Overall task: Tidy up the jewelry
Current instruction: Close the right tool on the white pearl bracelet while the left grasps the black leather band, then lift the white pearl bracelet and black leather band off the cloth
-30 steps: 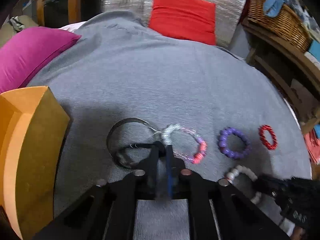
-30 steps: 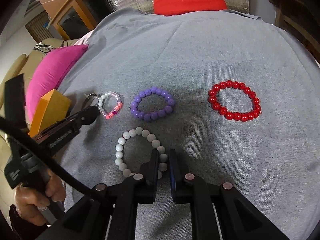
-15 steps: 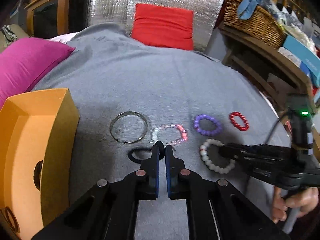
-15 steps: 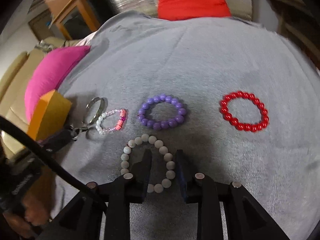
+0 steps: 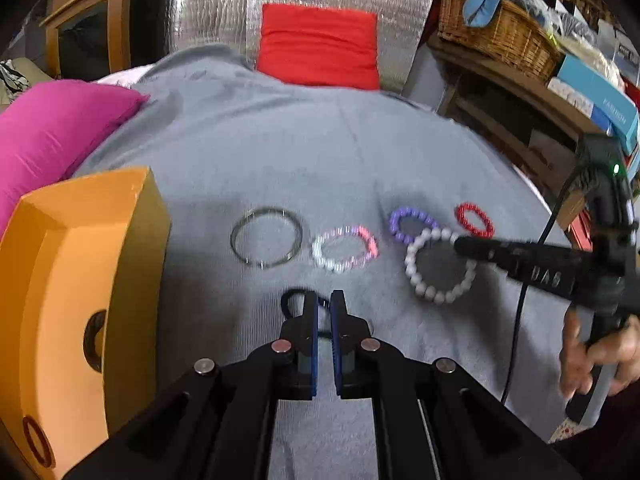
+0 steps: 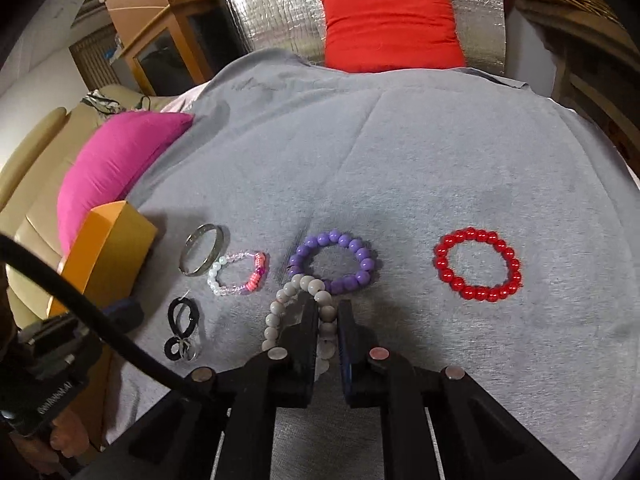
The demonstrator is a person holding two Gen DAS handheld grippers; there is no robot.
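Observation:
Jewelry lies on a grey cloth [image 6: 400,168]. My right gripper [image 6: 329,308] is shut on the right side of a white bead bracelet [image 6: 276,312], which also shows in the left wrist view [image 5: 436,268]. A purple bracelet [image 6: 332,260], a red bracelet [image 6: 476,264], a pink and clear bracelet [image 6: 240,274] and a silver bangle [image 6: 202,254] lie in a row. My left gripper [image 5: 324,300] has its jaws nearly together and empty, just above black ring earrings [image 6: 182,328]. An orange box [image 5: 80,300] stands at the left with rings inside.
A magenta cushion [image 6: 116,168] lies at the left edge of the cloth and a red cushion [image 6: 392,28] at the back. Wooden shelves with a wicker basket [image 5: 496,28] stand to the right.
My right gripper has moved forward and closed on the white bead bracelet, pulling it out of round. My left gripper has drawn back from the pink bracelet and bangle.

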